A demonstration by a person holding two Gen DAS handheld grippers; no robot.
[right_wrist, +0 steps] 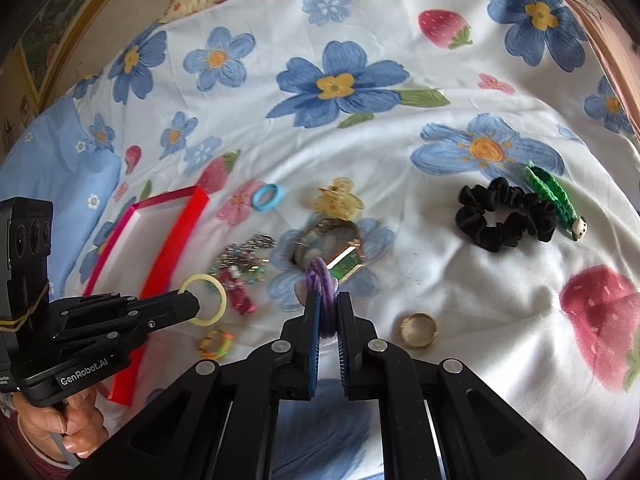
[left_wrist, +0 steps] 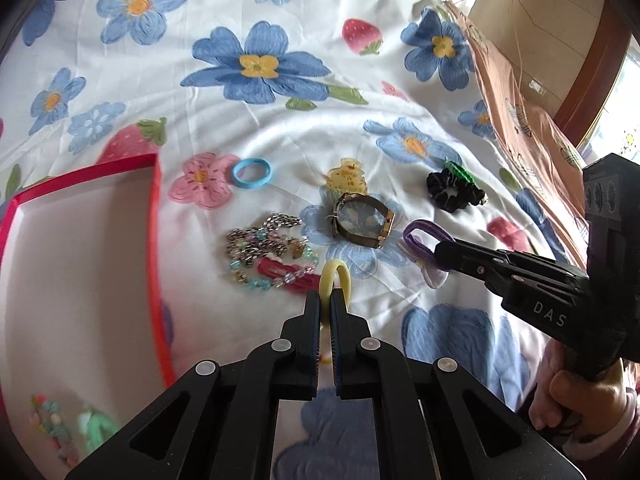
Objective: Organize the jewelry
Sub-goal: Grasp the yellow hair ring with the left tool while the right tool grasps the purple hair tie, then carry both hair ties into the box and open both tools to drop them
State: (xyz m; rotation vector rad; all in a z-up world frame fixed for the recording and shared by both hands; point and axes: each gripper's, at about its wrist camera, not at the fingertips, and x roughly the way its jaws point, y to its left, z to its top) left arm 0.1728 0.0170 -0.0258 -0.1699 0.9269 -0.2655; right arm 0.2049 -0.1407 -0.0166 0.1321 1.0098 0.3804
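My left gripper (left_wrist: pixel 326 300) is shut on a yellow hair tie (left_wrist: pixel 335 276), held just above the bedsheet beside the red box (left_wrist: pixel 154 240); it also shows in the right wrist view (right_wrist: pixel 204 300). My right gripper (right_wrist: pixel 328 300) is shut on a purple hair tie (right_wrist: pixel 320 280) with a pale bow, seen in the left wrist view (left_wrist: pixel 424 240). On the sheet lie a watch (left_wrist: pixel 364 220), a chain-and-bead bracelet pile (left_wrist: pixel 264 244), a red hair clip (left_wrist: pixel 288 274), a blue hair tie (left_wrist: pixel 252 173), a yellow claw clip (left_wrist: pixel 347 178) and a black scrunchie (left_wrist: pixel 454 192).
The red box has a white floor with a green and a pastel item in its near corner (left_wrist: pixel 60 428). A gold ring (right_wrist: pixel 418 330) and a multicoloured ring (right_wrist: pixel 216 343) lie near my right gripper. A green knitted clip (right_wrist: pixel 554 200) lies by the scrunchie. A pink cloth (left_wrist: pixel 520 120) borders the bed's right side.
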